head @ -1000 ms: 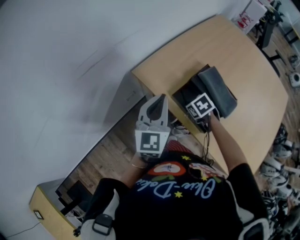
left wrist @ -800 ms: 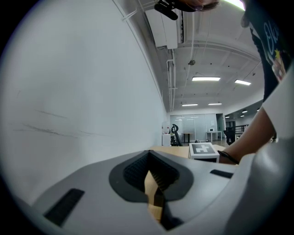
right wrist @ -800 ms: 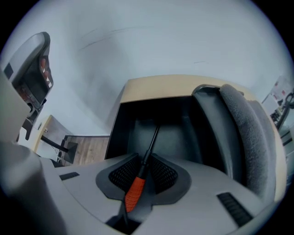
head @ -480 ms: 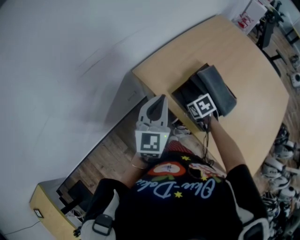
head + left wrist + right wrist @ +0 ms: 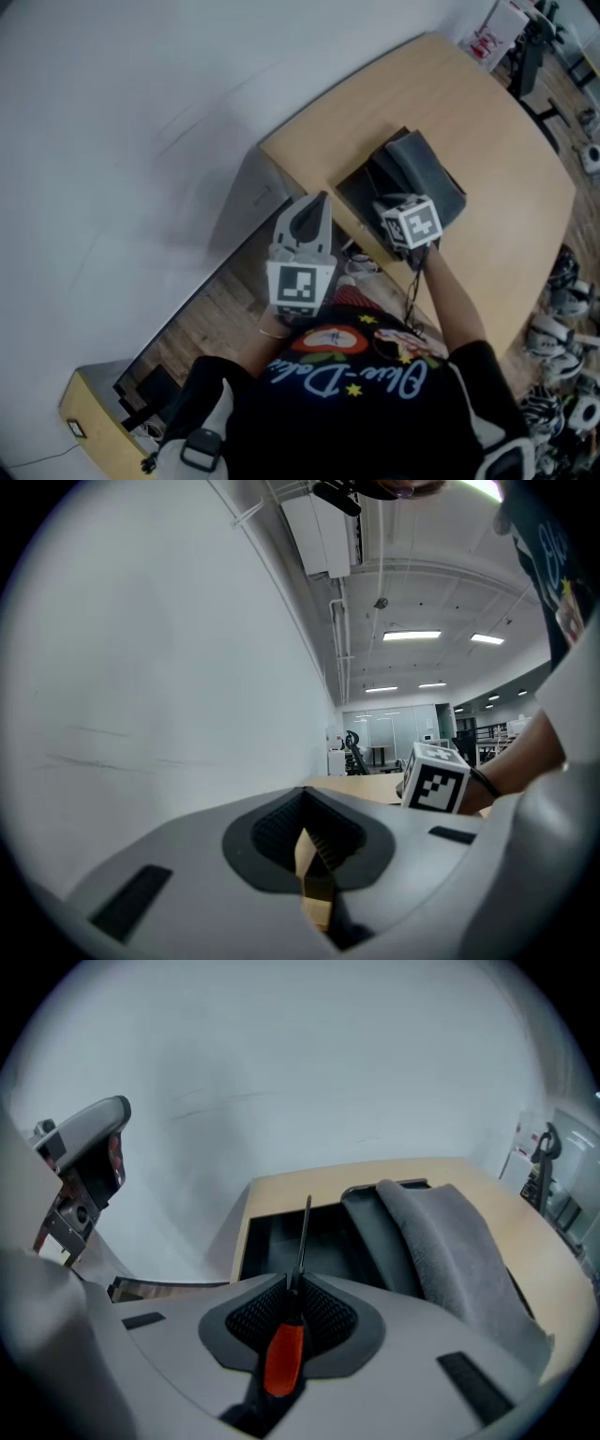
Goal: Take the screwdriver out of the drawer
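The drawer (image 5: 359,190) is open at the top, so its dark opening can be entered from above. A grey cloth (image 5: 429,176) heaped along its right rim blocks entry from that side. Beyond the cloth, the desk (image 5: 497,122) top offers open room. Left of the desk, a gap over the floor runs to the white wall (image 5: 122,103), which closes that side. The left gripper (image 5: 319,199) occupies that gap.

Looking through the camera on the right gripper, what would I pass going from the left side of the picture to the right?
First the left gripper → the screwdriver, its orange handle pinched in the right gripper → the grey cloth.
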### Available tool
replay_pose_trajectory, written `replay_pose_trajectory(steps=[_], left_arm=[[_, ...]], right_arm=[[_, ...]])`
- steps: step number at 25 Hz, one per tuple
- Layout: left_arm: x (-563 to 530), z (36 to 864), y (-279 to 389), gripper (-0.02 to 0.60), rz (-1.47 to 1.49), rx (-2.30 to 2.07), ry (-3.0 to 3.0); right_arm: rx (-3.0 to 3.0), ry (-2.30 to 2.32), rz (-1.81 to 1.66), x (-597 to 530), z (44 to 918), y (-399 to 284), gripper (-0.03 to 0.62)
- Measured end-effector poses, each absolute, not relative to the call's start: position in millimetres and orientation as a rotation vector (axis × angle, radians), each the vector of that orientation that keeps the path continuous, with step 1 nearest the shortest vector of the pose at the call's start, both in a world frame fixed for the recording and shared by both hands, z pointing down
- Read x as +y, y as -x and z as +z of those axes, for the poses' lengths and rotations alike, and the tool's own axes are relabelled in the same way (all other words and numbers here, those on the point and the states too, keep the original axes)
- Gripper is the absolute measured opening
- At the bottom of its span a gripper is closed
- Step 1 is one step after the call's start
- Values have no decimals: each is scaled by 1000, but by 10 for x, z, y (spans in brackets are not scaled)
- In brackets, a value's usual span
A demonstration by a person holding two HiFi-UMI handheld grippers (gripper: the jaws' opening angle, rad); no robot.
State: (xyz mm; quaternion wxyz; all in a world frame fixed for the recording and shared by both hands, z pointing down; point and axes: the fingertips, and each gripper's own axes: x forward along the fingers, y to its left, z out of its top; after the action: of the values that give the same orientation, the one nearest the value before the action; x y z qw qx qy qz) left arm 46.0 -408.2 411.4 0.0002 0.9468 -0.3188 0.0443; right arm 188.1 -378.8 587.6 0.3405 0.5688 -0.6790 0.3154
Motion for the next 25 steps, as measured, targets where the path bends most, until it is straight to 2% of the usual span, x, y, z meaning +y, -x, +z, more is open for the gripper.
replay_pose_trajectory(steps=[19, 25], left_arm=[[-3917, 4001, -919, 0, 217, -819, -3094], [-3876, 3895, -1036, 0, 163, -772, -3106]], right_arm=[[-1976, -1937, 571, -3471, 4657, -2026, 54], [-2034, -2048, 469, -3367, 4262, -2023, 54]])
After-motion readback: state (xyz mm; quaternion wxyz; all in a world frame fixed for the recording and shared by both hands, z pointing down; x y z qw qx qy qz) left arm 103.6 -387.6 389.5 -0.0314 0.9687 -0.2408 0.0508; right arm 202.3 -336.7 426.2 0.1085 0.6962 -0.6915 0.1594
